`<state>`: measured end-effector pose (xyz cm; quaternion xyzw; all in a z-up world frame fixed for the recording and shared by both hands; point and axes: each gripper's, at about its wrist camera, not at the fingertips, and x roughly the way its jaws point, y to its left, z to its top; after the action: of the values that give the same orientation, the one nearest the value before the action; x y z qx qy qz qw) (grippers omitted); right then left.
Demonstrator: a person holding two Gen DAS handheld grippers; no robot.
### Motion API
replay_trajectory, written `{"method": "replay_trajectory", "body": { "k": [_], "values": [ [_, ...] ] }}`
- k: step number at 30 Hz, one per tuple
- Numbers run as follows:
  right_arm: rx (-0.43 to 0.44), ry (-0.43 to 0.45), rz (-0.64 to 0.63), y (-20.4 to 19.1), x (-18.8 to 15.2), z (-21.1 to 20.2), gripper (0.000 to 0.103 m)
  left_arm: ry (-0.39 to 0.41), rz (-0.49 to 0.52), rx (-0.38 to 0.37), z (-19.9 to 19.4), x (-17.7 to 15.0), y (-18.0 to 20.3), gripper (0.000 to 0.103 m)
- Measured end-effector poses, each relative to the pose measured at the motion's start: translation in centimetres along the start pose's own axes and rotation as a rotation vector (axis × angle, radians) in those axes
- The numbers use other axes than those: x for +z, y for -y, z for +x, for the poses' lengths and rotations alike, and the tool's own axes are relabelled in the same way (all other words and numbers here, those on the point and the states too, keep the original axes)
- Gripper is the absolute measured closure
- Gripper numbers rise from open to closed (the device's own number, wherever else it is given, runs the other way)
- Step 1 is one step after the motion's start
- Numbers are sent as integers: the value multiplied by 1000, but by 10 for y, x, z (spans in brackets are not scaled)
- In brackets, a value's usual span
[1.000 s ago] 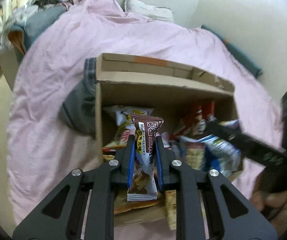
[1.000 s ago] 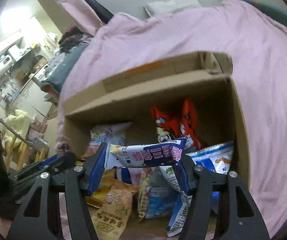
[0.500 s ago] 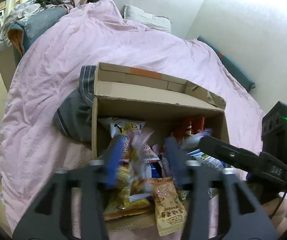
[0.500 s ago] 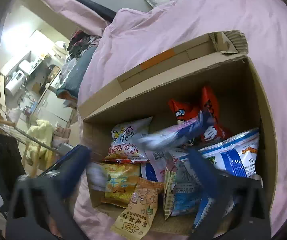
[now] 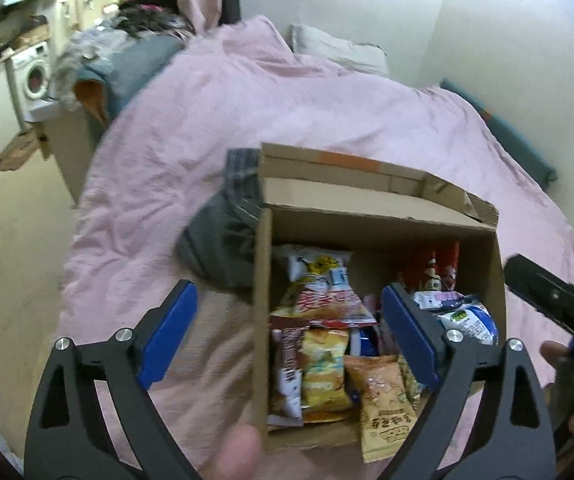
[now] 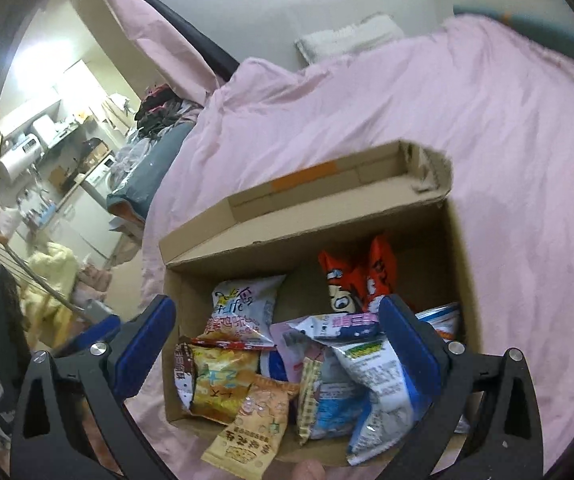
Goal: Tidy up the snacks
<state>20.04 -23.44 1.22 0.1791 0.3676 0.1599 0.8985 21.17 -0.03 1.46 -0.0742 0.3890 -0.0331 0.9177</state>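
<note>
An open cardboard box sits on a pink bed cover and holds several snack packets. The brown chocolate snack lies at the box's left side. The blue-and-white packet lies on the pile near the red packets. My left gripper is wide open and empty above the box's front left. My right gripper is wide open and empty above the box's front; it also shows in the left wrist view.
A grey garment lies against the box's left wall. A pillow lies at the bed's far end. A washing machine and cluttered shelves stand to the left, off the bed.
Both grippers opened and pulled back. The left let the brown chocolate snack go into the box's left side. The right let the blue-and-white packet go onto the pile.
</note>
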Motion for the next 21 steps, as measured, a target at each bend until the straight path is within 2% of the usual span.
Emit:
{"method": "replay_trajectory", "body": {
  "k": [5, 7, 10, 14, 18, 21],
  "values": [
    [-83, 22, -69, -13, -13, -25, 0, 42, -7, 39, -30, -9, -6, 9],
    [-112, 24, -84, -15, -20, -34, 0, 65, 17, 59, -44, -14, -6, 0],
    [-156, 18, -90, -14, -35, -48, 0, 96, 26, 94, -63, -22, -10, 0],
    [-183, 8, -79, -12, -55, -64, 0, 105, -19, 75, -87, -38, -20, 0],
    [-210, 10, -89, -15, -76, -79, 0, 102, -15, 81, -105, -55, -21, 0],
    [-218, 24, -133, -25, -91, -90, 0, 83, 0, 45, -113, -71, -19, 0]
  ]
}}
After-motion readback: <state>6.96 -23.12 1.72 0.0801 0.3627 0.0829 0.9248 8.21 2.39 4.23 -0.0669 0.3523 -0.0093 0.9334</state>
